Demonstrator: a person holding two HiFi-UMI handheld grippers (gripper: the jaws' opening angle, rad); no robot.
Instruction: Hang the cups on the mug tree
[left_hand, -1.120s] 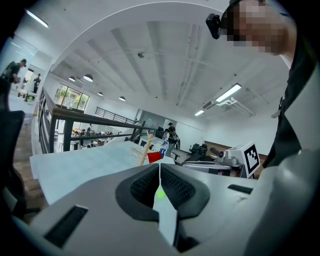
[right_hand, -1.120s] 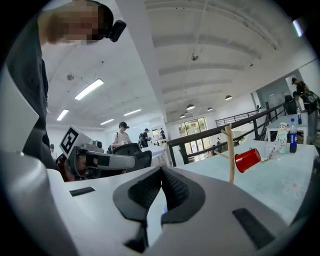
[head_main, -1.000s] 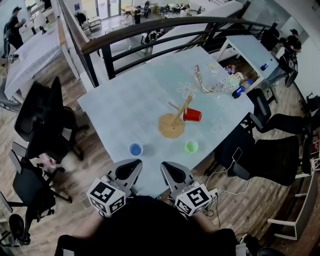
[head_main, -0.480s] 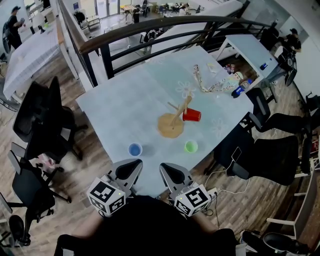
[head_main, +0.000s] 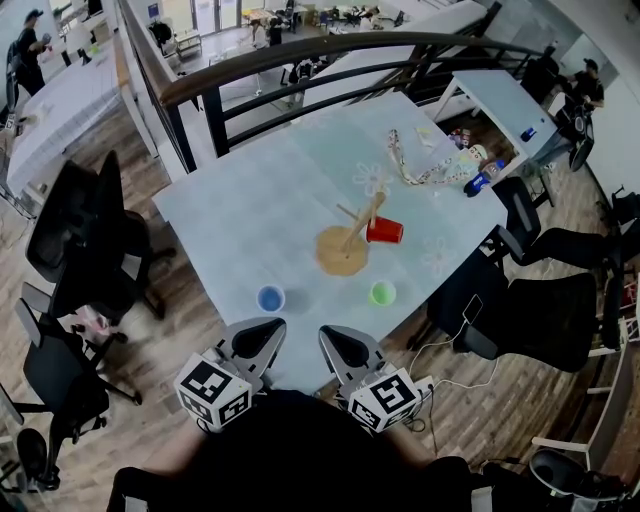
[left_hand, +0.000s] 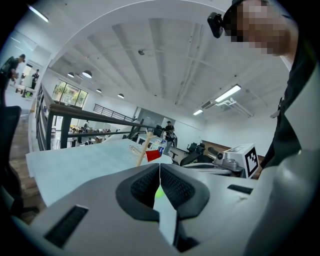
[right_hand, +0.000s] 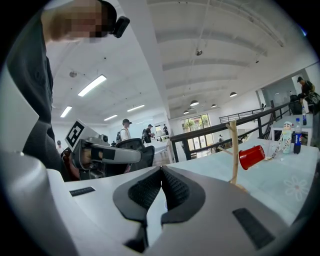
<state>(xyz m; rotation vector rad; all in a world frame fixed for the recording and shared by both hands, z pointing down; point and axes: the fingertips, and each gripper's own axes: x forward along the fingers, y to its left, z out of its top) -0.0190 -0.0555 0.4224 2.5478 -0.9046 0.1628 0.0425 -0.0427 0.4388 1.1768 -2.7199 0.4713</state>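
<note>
A wooden mug tree (head_main: 352, 233) stands mid-table on a round base, with a red cup (head_main: 385, 231) hung on its right peg. A blue cup (head_main: 270, 299) and a green cup (head_main: 382, 293) stand upright on the table in front of it. Both grippers hover at the table's near edge, short of the cups. My left gripper (head_main: 256, 335) is shut and empty; my right gripper (head_main: 338, 340) is shut and empty too. In the right gripper view the mug tree (right_hand: 233, 150) and red cup (right_hand: 251, 157) show ahead on the right. The left gripper view shows the red cup (left_hand: 153, 155) far off.
The pale blue table (head_main: 250, 215) carries a lanyard (head_main: 405, 160), a bottle (head_main: 480, 180) and small items at its far right corner. Black office chairs (head_main: 85, 240) crowd the left and right sides. A dark railing (head_main: 300, 60) runs behind the table.
</note>
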